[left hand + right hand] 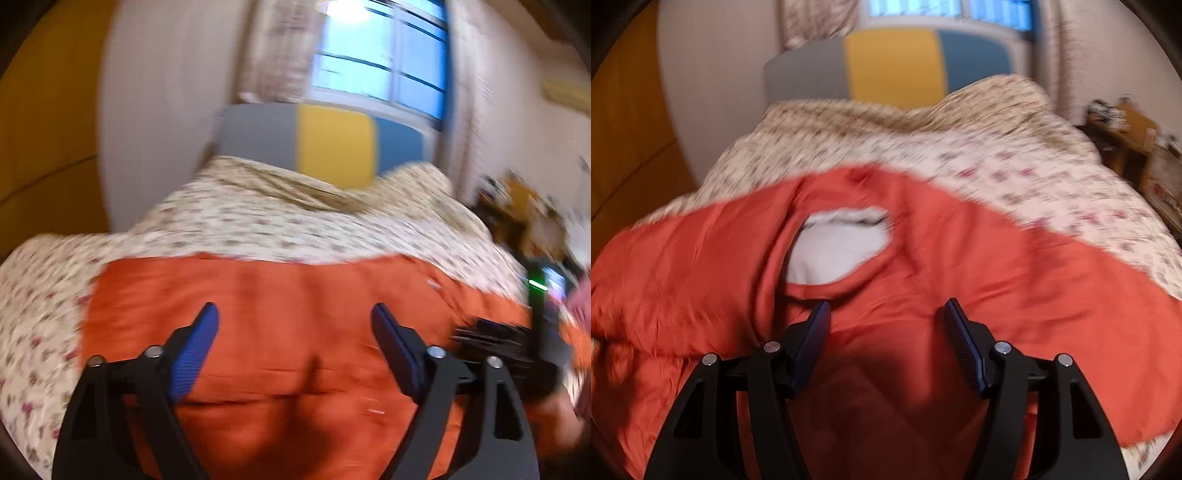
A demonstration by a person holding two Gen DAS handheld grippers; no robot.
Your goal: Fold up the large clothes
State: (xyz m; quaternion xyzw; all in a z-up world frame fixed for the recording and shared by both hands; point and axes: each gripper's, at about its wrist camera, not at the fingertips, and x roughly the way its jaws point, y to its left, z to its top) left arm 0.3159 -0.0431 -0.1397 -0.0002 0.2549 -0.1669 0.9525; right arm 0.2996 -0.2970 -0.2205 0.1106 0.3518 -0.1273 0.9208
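Observation:
An orange-red garment (280,295) lies spread on a bed with a floral cover (258,225). My left gripper (294,314) is open above the garment's plain cloth, holding nothing. In the right wrist view the same garment (997,266) shows its neck opening with white lining (838,251). My right gripper (886,308) is open just in front of that collar, holding nothing. The other gripper (506,343) shows blurred at the right edge of the left wrist view. Both views are motion-blurred.
A headboard with grey, yellow and blue panels (332,144) stands at the far end of the bed, under a window (380,62). A wooden table with clutter (1123,125) stands to the right. An orange-brown wardrobe door (44,129) is at the left.

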